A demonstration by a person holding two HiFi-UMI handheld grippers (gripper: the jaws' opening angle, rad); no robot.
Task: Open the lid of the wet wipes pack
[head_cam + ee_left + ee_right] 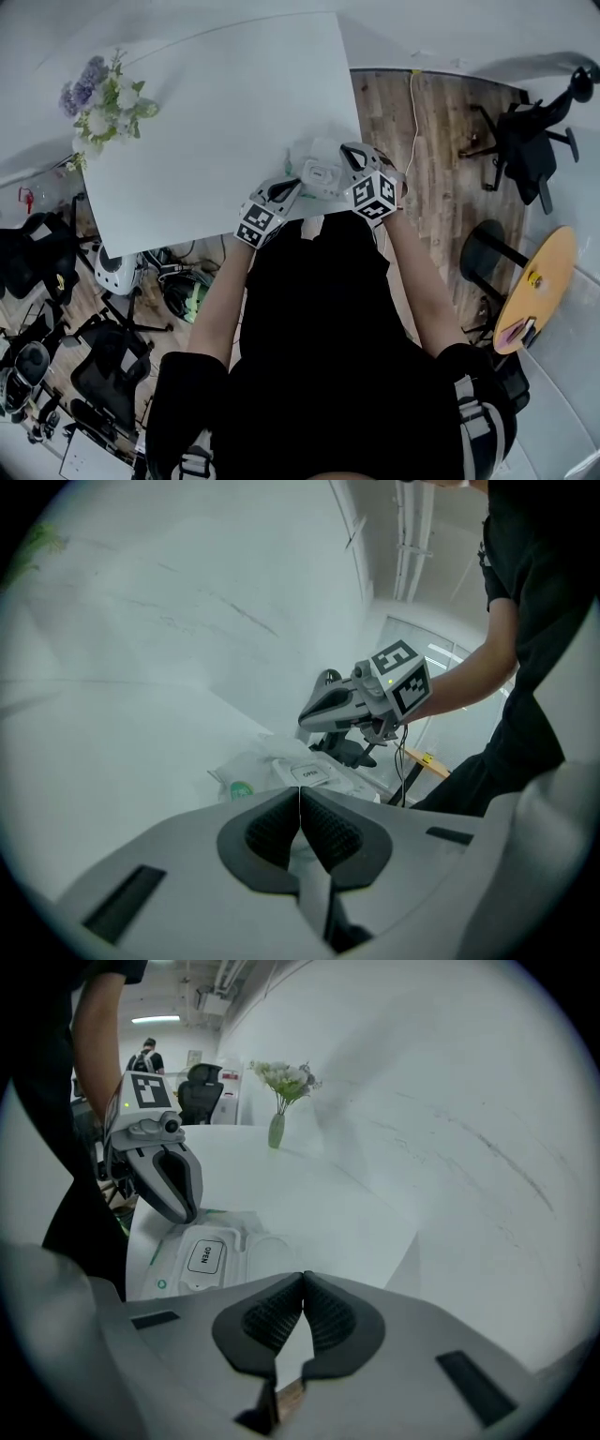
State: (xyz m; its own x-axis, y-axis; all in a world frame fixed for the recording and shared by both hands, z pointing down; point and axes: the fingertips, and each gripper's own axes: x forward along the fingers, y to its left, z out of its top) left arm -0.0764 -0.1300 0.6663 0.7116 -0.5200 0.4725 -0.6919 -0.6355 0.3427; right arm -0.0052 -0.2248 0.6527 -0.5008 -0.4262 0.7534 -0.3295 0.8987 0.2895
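The wet wipes pack [319, 172] lies on the white table [216, 112] close to its near edge. Its white flip lid carries an "OPEN" label [206, 1256] and is down. My left gripper [299, 789] is shut, with its tips at one end of the pack [251, 769]; I cannot tell whether wrapper is pinched between them. My right gripper [303, 1275] is also shut, over the opposite end, and nothing shows between its pads. In the left gripper view the right gripper [304, 721] hangs just above the crumpled wrapper. The left gripper [185, 1215] meets the pack's far end in the right gripper view.
A vase of flowers [103, 103] stands at the table's far left corner, also in the right gripper view [278, 1129]. Beyond the table's right edge are wooden floor, a black office chair [525, 141] and a round yellow table [534, 281]. More chairs and clutter sit lower left.
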